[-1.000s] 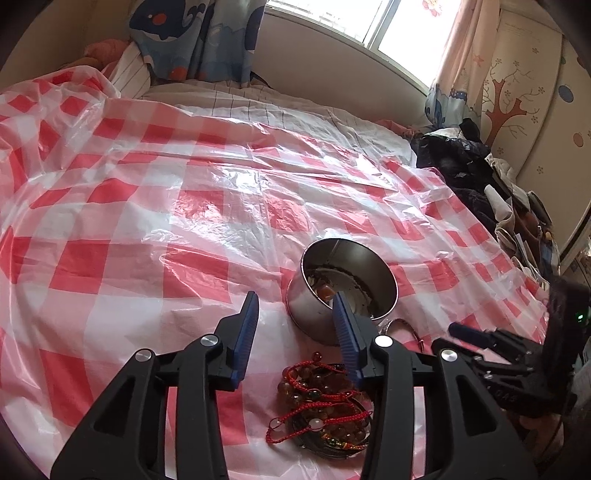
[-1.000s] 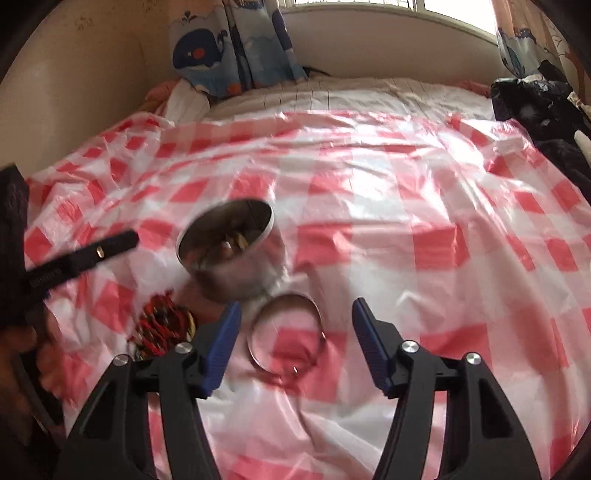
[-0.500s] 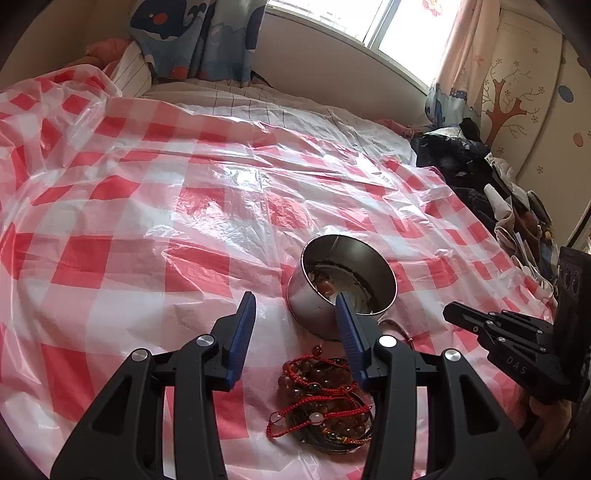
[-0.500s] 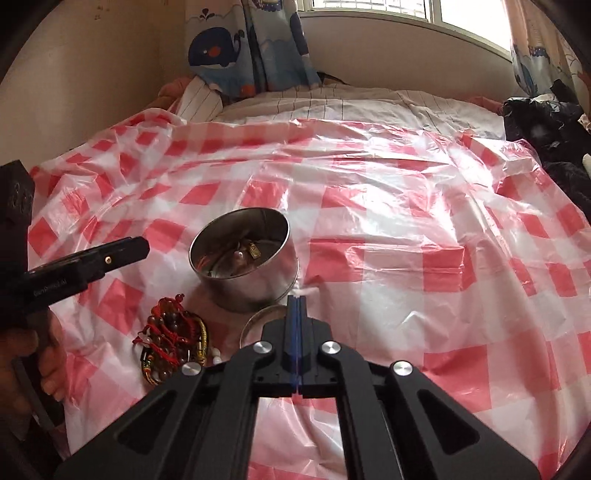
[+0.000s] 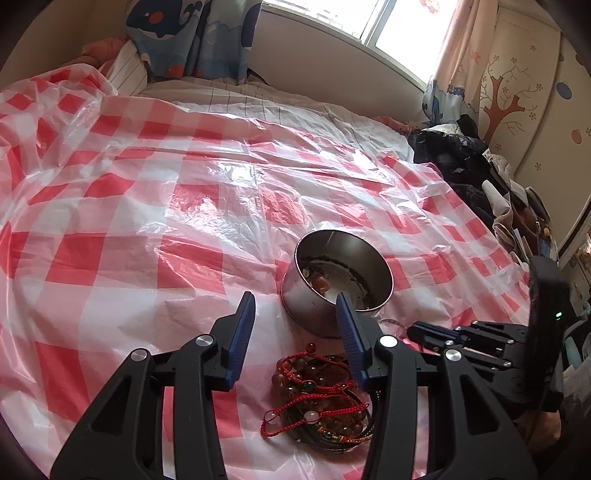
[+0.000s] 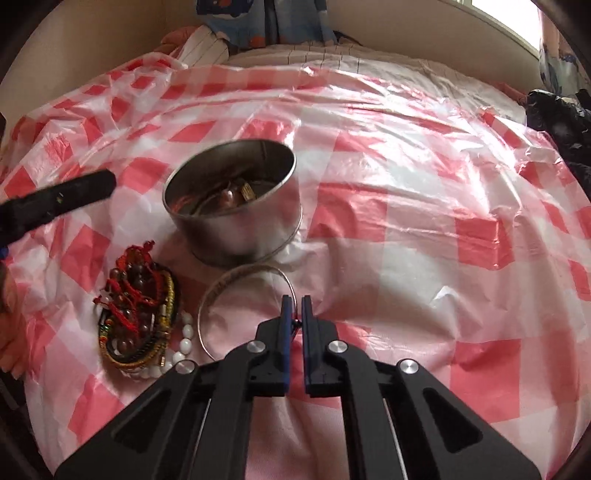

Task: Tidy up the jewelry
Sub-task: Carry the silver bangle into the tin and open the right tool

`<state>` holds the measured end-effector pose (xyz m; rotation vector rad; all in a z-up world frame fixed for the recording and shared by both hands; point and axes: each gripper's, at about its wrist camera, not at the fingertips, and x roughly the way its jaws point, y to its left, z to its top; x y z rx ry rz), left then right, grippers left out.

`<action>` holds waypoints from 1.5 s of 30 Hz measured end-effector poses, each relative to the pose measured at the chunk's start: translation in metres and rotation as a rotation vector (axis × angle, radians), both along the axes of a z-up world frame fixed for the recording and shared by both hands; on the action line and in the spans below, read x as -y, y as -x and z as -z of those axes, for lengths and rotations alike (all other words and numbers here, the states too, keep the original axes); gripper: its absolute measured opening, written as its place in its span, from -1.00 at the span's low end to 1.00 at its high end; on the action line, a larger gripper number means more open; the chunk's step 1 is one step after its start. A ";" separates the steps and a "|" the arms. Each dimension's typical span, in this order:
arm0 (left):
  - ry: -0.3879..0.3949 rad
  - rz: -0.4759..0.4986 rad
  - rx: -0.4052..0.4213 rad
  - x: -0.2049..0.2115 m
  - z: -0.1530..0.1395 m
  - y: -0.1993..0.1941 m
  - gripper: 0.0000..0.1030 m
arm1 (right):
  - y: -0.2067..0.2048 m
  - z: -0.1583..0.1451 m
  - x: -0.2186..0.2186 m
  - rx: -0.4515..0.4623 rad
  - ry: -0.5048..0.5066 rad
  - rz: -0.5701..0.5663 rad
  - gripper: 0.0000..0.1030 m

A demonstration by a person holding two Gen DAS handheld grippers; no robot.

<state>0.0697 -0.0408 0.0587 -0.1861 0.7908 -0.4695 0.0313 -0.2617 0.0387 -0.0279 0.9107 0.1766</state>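
Observation:
A round steel tin (image 6: 231, 206) holding a few beads and trinkets stands on the red-and-white checked plastic sheet (image 6: 406, 192); it also shows in the left wrist view (image 5: 336, 275). A pile of red-cord and bead bracelets (image 5: 317, 398) lies in front of it, seen too in the right wrist view (image 6: 138, 314). A thin silver bangle (image 6: 236, 284) lies beside the tin. My right gripper (image 6: 295, 301) is shut on the bangle's right rim. My left gripper (image 5: 295, 314) is open and empty, just above the bracelet pile.
White beads (image 6: 184, 341) lie at the pile's edge. Dark clothes and clutter (image 5: 461, 162) sit at the bed's right side. A whale-print curtain (image 5: 192, 33) and a wall close off the far end.
My right gripper closed from wide open, then moved down and forward onto the bangle's rim. My left gripper stayed open and shifted only slightly.

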 end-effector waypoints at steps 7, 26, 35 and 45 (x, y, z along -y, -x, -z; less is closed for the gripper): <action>-0.020 0.009 0.005 0.009 -0.002 0.001 -0.16 | 0.001 -0.040 0.003 0.124 -0.087 0.003 -1.00; -0.016 0.023 0.005 0.013 -0.001 0.004 -0.12 | 0.002 0.013 0.001 -0.067 0.021 -0.054 -0.92; -0.031 0.019 0.003 0.015 0.001 0.002 -0.12 | -0.012 -0.035 0.010 0.096 -0.119 0.004 -0.92; -0.034 0.006 -0.007 0.016 0.004 -0.004 -0.10 | -0.069 -0.019 -0.008 0.109 -0.167 0.059 -0.71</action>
